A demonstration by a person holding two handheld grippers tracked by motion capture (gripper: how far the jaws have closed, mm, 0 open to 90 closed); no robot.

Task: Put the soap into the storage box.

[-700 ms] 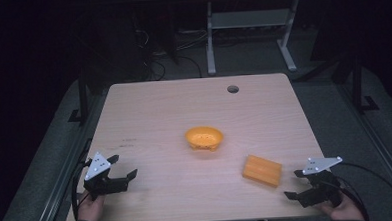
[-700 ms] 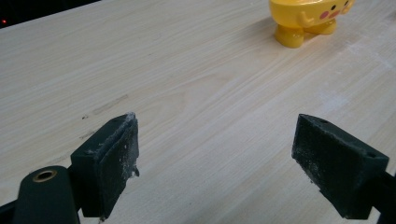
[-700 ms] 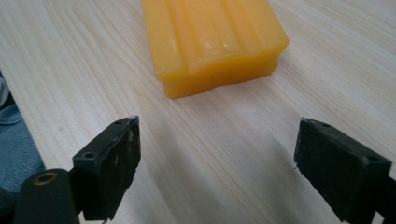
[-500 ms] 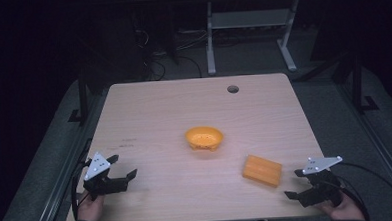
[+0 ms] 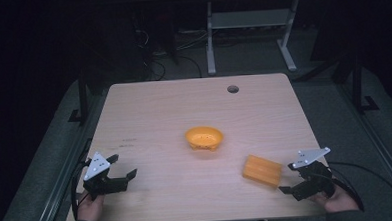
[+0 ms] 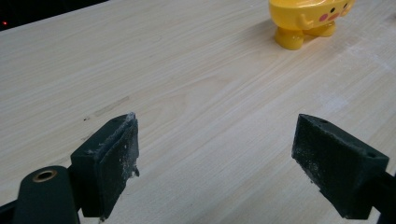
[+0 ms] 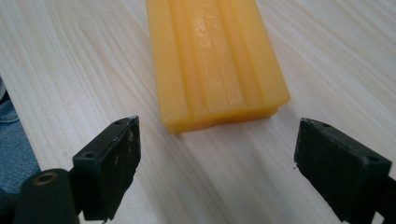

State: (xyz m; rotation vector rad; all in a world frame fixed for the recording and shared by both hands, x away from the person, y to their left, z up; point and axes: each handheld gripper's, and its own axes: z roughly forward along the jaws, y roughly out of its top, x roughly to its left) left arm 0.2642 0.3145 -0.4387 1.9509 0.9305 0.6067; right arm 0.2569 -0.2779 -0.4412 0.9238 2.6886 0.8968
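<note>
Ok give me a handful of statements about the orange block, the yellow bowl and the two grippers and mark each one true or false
1. The right gripper has its fingers spread open, with the orange block lying just ahead of them. True.
2. The left gripper is shut on the yellow bowl. False: its fingers are open with only bare table between them, and the bowl stands farther off.
3. The orange block sits inside the yellow bowl. False: in the high view the block lies flat on the table, apart from the bowl and nearer the right gripper.
4. The yellow bowl stands upright on small feet. True.
5. The table has a round hole near its far edge. True.
</note>
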